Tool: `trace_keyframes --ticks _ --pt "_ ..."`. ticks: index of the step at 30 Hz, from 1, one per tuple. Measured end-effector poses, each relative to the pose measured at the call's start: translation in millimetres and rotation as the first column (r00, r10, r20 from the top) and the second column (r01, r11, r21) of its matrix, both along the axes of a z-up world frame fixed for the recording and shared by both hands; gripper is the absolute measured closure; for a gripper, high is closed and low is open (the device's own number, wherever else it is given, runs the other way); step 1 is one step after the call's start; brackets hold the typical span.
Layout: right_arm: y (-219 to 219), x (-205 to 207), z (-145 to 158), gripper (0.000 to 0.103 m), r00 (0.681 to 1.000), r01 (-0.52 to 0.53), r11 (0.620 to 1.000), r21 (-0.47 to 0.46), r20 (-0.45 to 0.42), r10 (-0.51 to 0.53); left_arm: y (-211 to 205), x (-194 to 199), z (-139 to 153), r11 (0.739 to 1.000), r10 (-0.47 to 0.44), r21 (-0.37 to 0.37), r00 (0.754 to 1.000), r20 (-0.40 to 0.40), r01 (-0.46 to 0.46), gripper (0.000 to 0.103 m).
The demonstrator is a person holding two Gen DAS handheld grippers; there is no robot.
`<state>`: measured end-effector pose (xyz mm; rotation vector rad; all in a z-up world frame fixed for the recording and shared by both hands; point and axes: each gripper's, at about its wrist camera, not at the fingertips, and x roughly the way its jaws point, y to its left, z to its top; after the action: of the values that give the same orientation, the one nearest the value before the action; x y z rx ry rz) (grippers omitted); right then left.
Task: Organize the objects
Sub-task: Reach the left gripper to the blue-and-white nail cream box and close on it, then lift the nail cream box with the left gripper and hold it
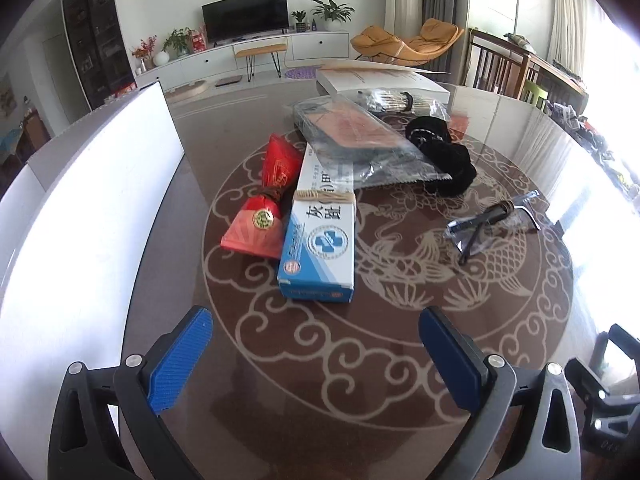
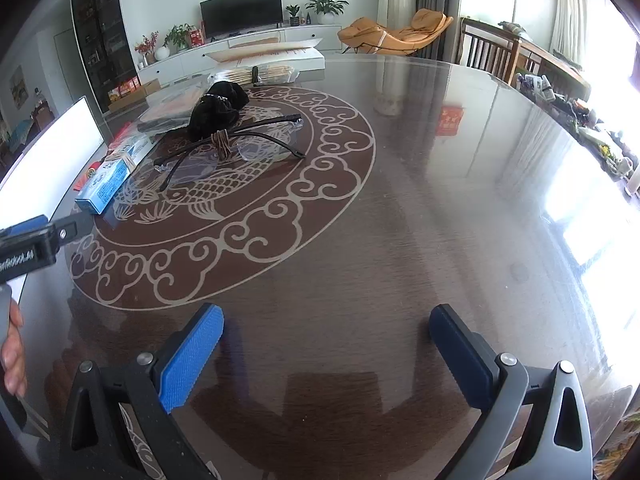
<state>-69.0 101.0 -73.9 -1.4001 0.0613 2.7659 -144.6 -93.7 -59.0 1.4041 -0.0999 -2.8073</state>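
Objects lie clustered mid-bench; nearest your spread, empty left gripper [image 1: 316, 354] is the blue-white box [image 1: 320, 240]. Center its narrow width between the pads before closing. Your right gripper [image 2: 326, 350] is spread too.

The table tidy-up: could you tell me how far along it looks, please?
Done: nothing visibly sorted. The red packet, blue and white box, plastic bag, black cloth and glasses lie loose on the table. In hand: nothing; left gripper and right gripper are open. Left: everything.
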Motion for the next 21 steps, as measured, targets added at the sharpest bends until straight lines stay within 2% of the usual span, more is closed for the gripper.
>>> trace_keyframes --ticks 4,5,6,7,8,12,17,19,20,21 --pt "0 0 0 0.000 1.000 0.000 1.000 -0.002 -0.001 0.000 1 -42 -9 0.999 0.038 0.003 0.999 0.034 -0.038 0.001" --pt "0 0 0 0.000 1.000 0.000 1.000 -0.002 0.000 0.000 3 -47 -10 0.999 0.033 0.015 0.999 0.032 -0.034 0.012" --pt "0 0 1 0.000 1.000 0.000 1.000 -0.003 -0.001 0.000 5 -50 -11 0.999 0.029 0.013 0.999 0.031 -0.030 0.032" --pt "0 0 1 0.000 1.000 0.000 1.000 -0.005 -0.002 0.000 8 -51 -14 1.000 0.023 0.006 0.999 0.033 -0.023 0.047" --pt "1 0 1 0.000 1.000 0.000 1.000 -0.006 -0.002 0.000 9 -49 -13 0.999 0.009 0.030 1.000 0.017 -0.010 0.061" --pt "1 0 1 0.000 1.000 0.001 1.000 -0.007 -0.003 -0.001 13 -19 -14 0.999 0.023 0.029 1.000 0.009 -0.023 0.062" --pt "1 -1 0 0.000 1.000 0.001 1.000 -0.009 -0.004 -0.001 14 65 -12 0.998 0.017 0.052 1.000 0.018 -0.018 0.061" --pt "1 -1 0 0.000 1.000 0.001 1.000 -0.010 -0.004 -0.001 17 89 -13 0.999 -0.015 0.044 1.000 0.026 0.013 0.047" --pt "1 -1 0 0.000 1.000 0.001 1.000 -0.011 -0.005 -0.002 18 95 -14 0.999 -0.027 0.036 0.999 0.033 0.025 0.030" --pt "1 -1 0 0.000 1.000 0.002 1.000 -0.012 -0.005 -0.002 19 98 -15 0.999 -0.031 0.017 0.999 0.029 0.031 0.022"
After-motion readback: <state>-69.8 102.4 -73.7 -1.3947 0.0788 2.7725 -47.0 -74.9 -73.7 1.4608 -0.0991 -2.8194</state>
